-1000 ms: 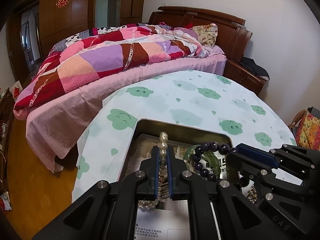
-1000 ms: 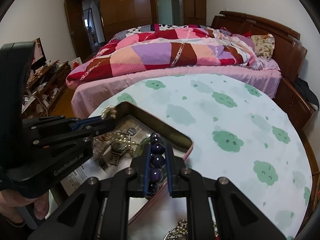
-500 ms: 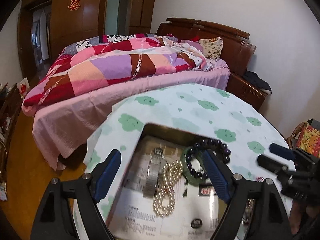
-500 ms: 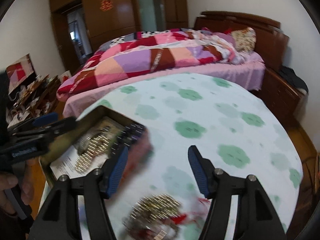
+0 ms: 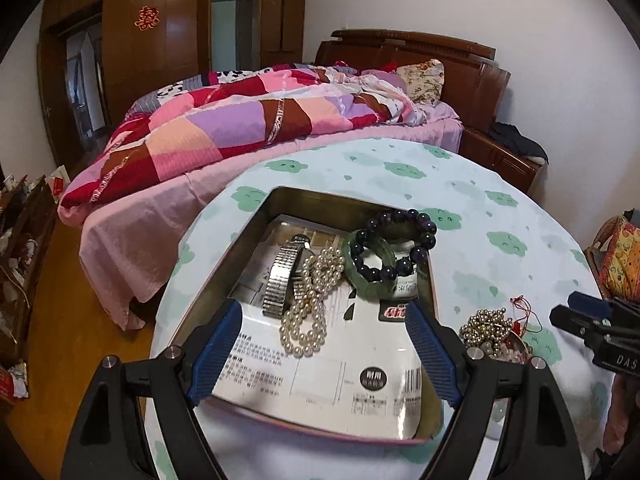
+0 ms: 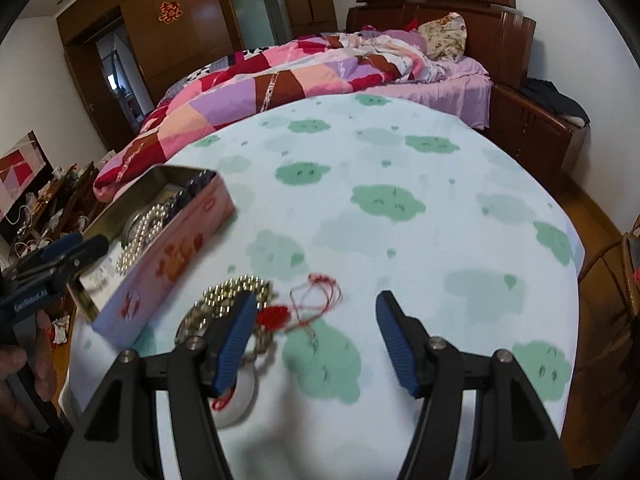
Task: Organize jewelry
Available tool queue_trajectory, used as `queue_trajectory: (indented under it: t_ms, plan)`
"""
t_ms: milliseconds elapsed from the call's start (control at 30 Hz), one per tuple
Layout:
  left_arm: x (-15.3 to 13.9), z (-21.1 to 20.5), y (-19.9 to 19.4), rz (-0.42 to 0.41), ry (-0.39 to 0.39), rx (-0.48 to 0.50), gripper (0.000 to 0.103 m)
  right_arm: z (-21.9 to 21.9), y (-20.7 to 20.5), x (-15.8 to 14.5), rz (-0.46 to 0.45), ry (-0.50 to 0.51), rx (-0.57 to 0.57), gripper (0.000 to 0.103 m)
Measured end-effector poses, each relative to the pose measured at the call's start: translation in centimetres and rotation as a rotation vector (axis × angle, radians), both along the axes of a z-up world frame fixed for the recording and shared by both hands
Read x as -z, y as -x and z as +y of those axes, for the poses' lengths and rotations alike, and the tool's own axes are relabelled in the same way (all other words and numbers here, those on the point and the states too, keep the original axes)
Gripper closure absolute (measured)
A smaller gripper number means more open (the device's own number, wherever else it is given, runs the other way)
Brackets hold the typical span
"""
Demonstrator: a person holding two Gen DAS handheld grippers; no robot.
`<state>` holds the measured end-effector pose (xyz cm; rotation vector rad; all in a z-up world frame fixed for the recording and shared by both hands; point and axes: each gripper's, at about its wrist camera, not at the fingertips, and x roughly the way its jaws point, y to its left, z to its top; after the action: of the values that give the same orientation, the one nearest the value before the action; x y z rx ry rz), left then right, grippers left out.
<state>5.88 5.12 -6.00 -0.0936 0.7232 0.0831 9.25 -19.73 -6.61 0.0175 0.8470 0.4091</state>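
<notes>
An open pink tin box (image 5: 224, 264) (image 6: 168, 268) sits on the round table. Inside lie a pearl necklace (image 5: 312, 304), a metal watch (image 5: 282, 278), a green bangle (image 5: 370, 276) and a dark bead bracelet (image 5: 400, 240) on printed paper. My left gripper (image 5: 322, 354) is open and empty above the box's near end. My right gripper (image 6: 314, 338) is open and empty over the table, right of the box. A gold bead chain (image 6: 236, 294) (image 5: 486, 326) and a red cord (image 6: 316, 300) lie by its left finger.
The table has a white cloth with green clouds (image 6: 384, 200). A bed with a pink patchwork quilt (image 5: 240, 128) stands behind it. A small white round dish (image 6: 240, 396) lies under the chain. A wooden nightstand (image 6: 536, 128) is at the right.
Both grippers opened and let go: the pearl necklace and the dark bead bracelet now lie in the box. Both grippers pulled back; the right one swung right toward the gold chain.
</notes>
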Motion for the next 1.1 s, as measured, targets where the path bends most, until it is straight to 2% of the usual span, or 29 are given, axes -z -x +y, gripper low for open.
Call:
queue_trajectory:
  t_ms: [233, 333, 500, 533, 633, 933, 1100]
  plan:
    - [0.7, -0.1, 0.2, 0.018, 0.021, -0.023, 0.019, 1.3, 1.3, 0.2, 0.028, -0.020, -0.077, 0.064]
    - [1.1, -0.5, 0.2, 0.024, 0.015, -0.021, 0.019, 2.6, 1.1, 0.8, 0.069, -0.024, -0.112, 0.073]
    - [1.4, -0.8, 0.3, 0.029, 0.018, -0.013, 0.019, 4.6, 0.8, 2.2, 0.115, -0.008, -0.154, 0.078]
    - [1.4, -0.9, 0.3, 0.029, 0.016, -0.012, 0.019, 4.5, 0.8, 2.3, 0.116, -0.012, -0.148, 0.085]
    - [1.4, -1.1, 0.4, 0.028, 0.016, -0.010, 0.019, 3.8, 0.9, 2.0, 0.116, -0.048, -0.148, 0.094]
    - [0.7, -1.6, 0.7, 0.009, 0.023, -0.002, 0.019, 0.1, 1.0, 0.0, 0.035, -0.156, -0.030, 0.095]
    - [0.2, -3.2, 0.9, 0.002, 0.021, 0.059, 0.019, -2.5, 0.3, -0.8, 0.019, -0.228, 0.044, 0.095]
